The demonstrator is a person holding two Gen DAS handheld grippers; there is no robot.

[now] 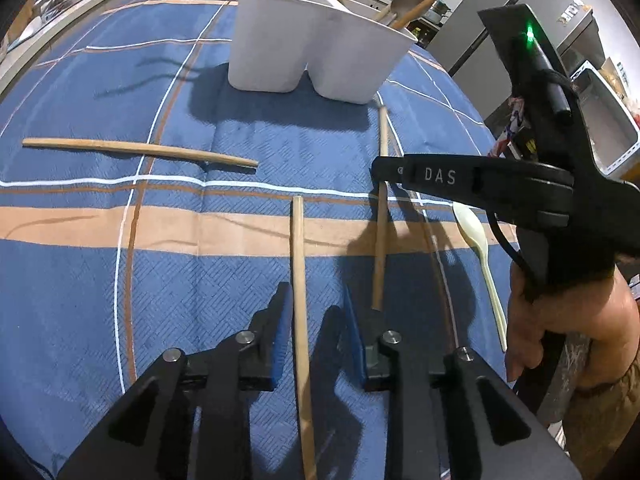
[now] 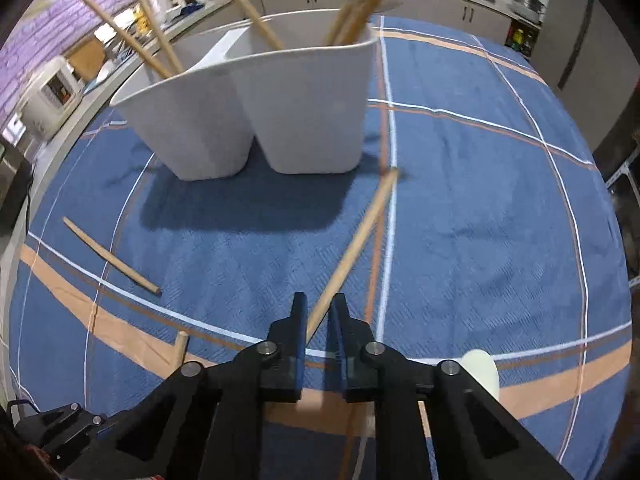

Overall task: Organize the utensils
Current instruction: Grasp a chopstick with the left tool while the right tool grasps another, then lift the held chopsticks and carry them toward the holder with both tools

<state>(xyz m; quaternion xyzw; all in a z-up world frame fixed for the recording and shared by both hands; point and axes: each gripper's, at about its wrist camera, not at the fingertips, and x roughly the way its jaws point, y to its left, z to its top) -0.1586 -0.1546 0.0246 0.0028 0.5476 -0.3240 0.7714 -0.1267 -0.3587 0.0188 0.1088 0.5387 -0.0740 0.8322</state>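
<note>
My left gripper (image 1: pixel 316 312) is open over a wooden stick (image 1: pixel 300 280) that lies on the cloth between its blue pads, closer to the left pad. Straddling a second stick (image 2: pixel 356 240), my right gripper (image 2: pixel 320 308) has its jaws narrowly apart. That stick (image 1: pixel 380 248) lies flat and crosses the gap at a slant. From the left wrist the right gripper (image 1: pixel 378 170) reaches in from the right side. A white two-compartment holder (image 1: pixel 320 52) (image 2: pixel 260 112) stands behind, with several wooden utensils in it.
A third stick (image 1: pixel 140 150) (image 2: pixel 112 258) lies to the left on the blue plaid tablecloth (image 1: pixel 100 300). A cream plastic spoon (image 1: pixel 480 256) (image 2: pixel 482 368) rests near the right table edge by the person's hand (image 1: pixel 532 320). Kitchen counters and steel cabinets surround the table.
</note>
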